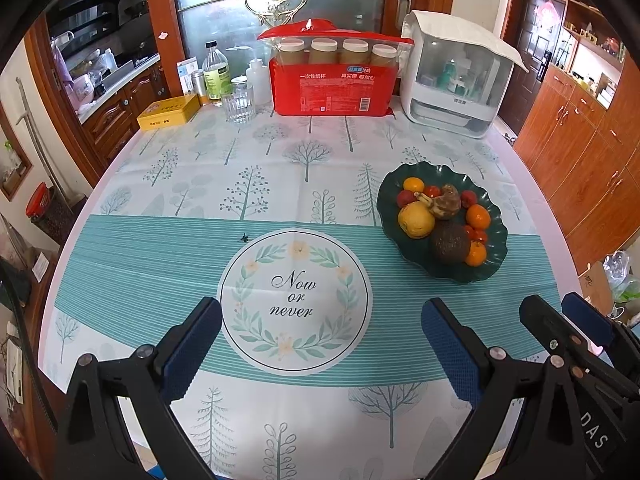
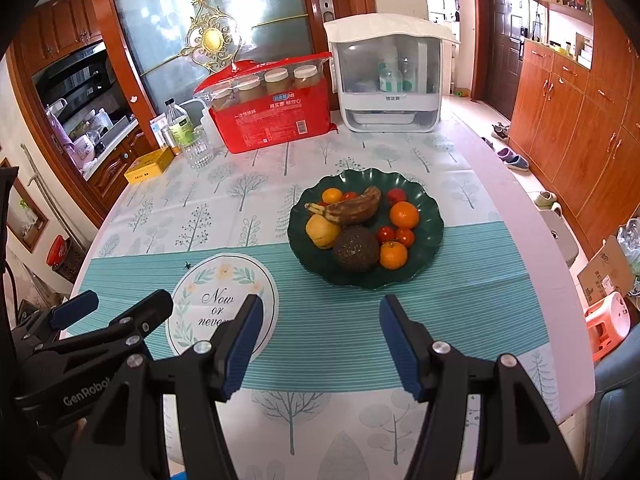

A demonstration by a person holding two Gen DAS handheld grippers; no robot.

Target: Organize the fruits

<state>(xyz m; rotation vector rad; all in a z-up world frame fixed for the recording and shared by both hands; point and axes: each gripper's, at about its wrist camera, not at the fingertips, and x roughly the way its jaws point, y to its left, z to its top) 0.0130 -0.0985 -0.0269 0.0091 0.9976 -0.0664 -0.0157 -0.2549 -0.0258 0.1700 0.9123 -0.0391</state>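
A dark green wavy plate (image 1: 494,240) (image 2: 424,248) sits on the table, right of centre. It holds a brown banana (image 1: 442,204) (image 2: 354,208), a yellow lemon (image 1: 415,220) (image 2: 320,232), a dark avocado (image 1: 450,242) (image 2: 356,248), oranges (image 1: 478,216) (image 2: 404,214) and small red tomatoes (image 2: 386,234). My left gripper (image 1: 322,320) is open and empty, above the round "Now or never" print. My right gripper (image 2: 320,318) is open and empty, short of the plate. Each gripper shows in the other's view: the right one (image 1: 568,316), the left one (image 2: 116,308).
At the table's far edge stand a red pack of paper cups (image 1: 332,84) (image 2: 276,120), a white cabinet box (image 1: 456,76) (image 2: 390,84), a glass tumbler (image 1: 238,102) (image 2: 198,148), a bottle (image 1: 216,72) and a yellow tin (image 1: 168,112) (image 2: 148,164). Wooden cupboards (image 2: 580,120) line the right.
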